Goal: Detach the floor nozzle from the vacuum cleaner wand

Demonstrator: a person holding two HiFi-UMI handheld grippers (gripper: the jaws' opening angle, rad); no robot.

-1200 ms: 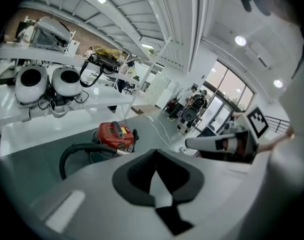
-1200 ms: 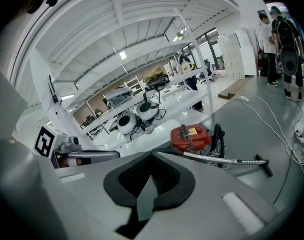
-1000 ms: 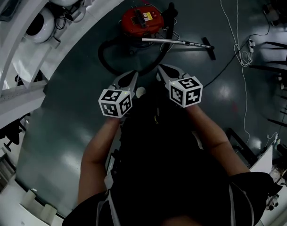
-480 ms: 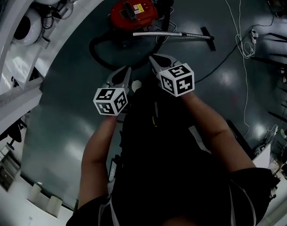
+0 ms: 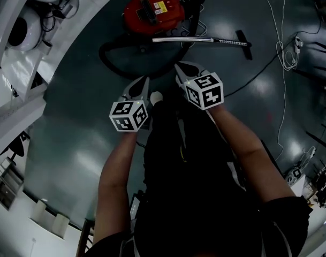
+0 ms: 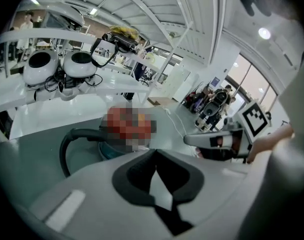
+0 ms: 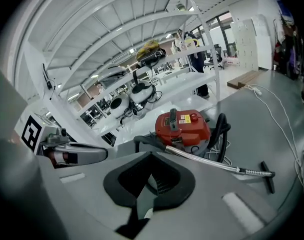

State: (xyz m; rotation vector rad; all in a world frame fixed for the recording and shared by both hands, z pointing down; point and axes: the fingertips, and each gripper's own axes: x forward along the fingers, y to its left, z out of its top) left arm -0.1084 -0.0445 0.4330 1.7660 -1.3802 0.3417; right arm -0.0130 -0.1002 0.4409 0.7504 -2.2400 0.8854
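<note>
Red plastic canister vacuum cleaner point(image 5: 152, 10) sits on the dark grey glossy floor point(image 5: 71, 133), with its black ribbed hose point(image 5: 110, 63) looping in front. Its silver metal wand point(image 5: 181, 39) lies flat on the floor, and the black T-shaped floor nozzle point(image 5: 244, 37) is joined to the wand's right end. Above the floor, near the wand but apart from it, the left gripper point(image 5: 142, 83) and the right gripper point(image 5: 180, 69) are held side by side. Both pairs of jaws are pressed together with nothing between them.

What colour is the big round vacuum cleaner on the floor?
The canister vacuum cleaner body is red, seen best in the right gripper view.
</note>
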